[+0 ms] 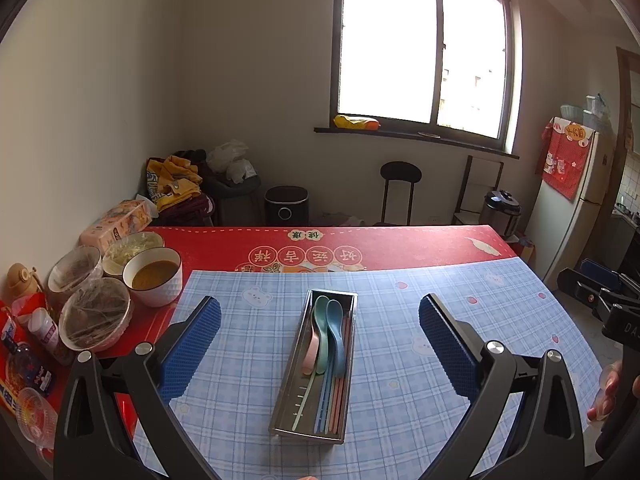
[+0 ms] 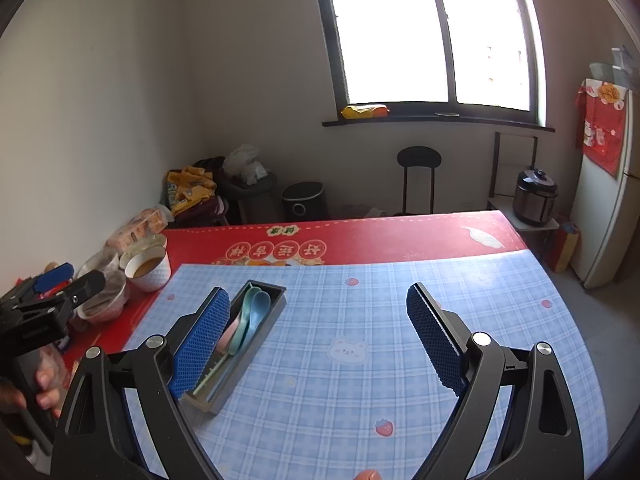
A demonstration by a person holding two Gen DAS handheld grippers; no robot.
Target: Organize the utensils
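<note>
1. While both tools hang above the worktop [image 1: 460, 240], nothing is held in either one. The left tool [image 1: 320, 322] is spread wide, and the right tool [image 2: 318, 320] is spread wide too.
2. The metal tray [image 1: 286, 390] lies on the blue checked mat [image 1: 440, 320], in the middle of the left view. It points from near to far.
3. Inside the tray lie three spoons with their bowls at the far end: a green spoon [image 1: 320, 312], a blue spoon [image 1: 335, 316] and a pink spoon [image 1: 312, 350]. Thin chopsticks [image 1: 338, 400] lie along the right side of the tray.
4. No spoon or chopstick shows loose on the mat, so the sorting looks almost done or done.
5. In the right view the tray sits to the left, partly behind the left finger [image 2: 204, 336] of that tool.
6. If a spoon needs fixing, it is best to come straight down over the tray and pinch one handle only.
7. Go slowly, because the spoons overlap and one could drag another out.
8. Stay away from the bowl of brown soup [image 1: 154, 280] and the wrapped bowls [image 1: 96, 316] at the far left, since a bump could spill them.
</note>
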